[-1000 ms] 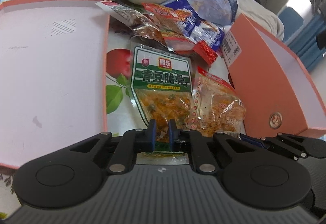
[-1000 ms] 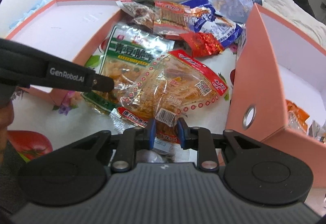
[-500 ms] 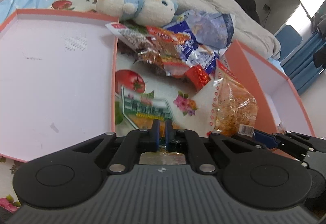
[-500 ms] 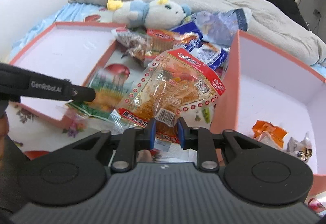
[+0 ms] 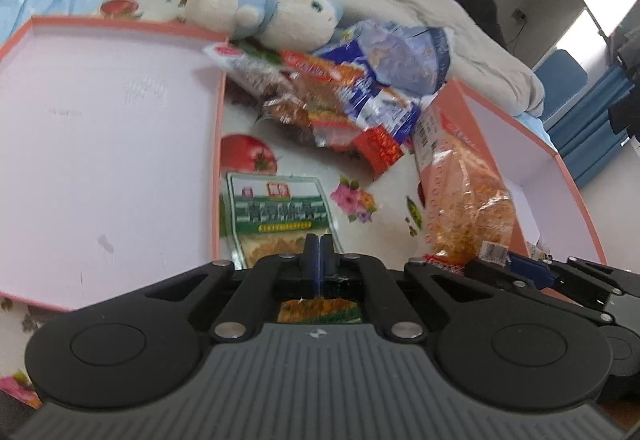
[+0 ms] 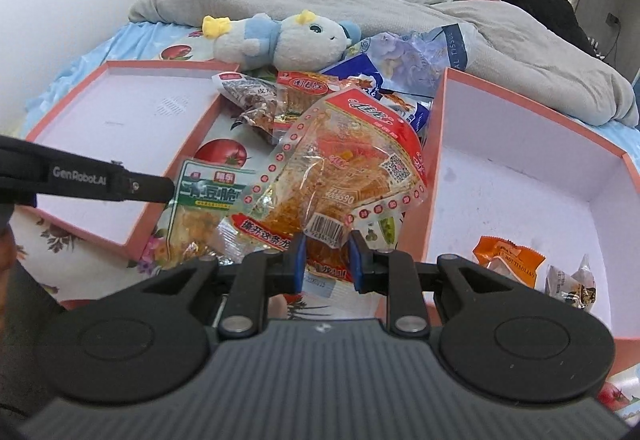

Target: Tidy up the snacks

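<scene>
Left wrist view: left gripper [image 5: 318, 254] clenched on the near edge of a flat green-labelled plastic snack packet [image 5: 276, 218], long axis running away from the claw, beside the shallow pink lid tray [image 5: 218, 160].

Right wrist view: right gripper [image 6: 326, 260] grasping a clear red-trimmed snack bag [image 6: 344, 168] by its bottom seam; the deep pink cardboard box [image 6: 436, 160] lies immediately right. Only here are the box's small wrapped snacks [image 6: 508, 260] visible.

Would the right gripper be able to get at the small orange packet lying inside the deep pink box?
Probably not yet: the right gripper is shut on the red-edged snack bag, so its jaws are occupied, though the orange packet lies uncovered in the open-topped pink box.
</scene>
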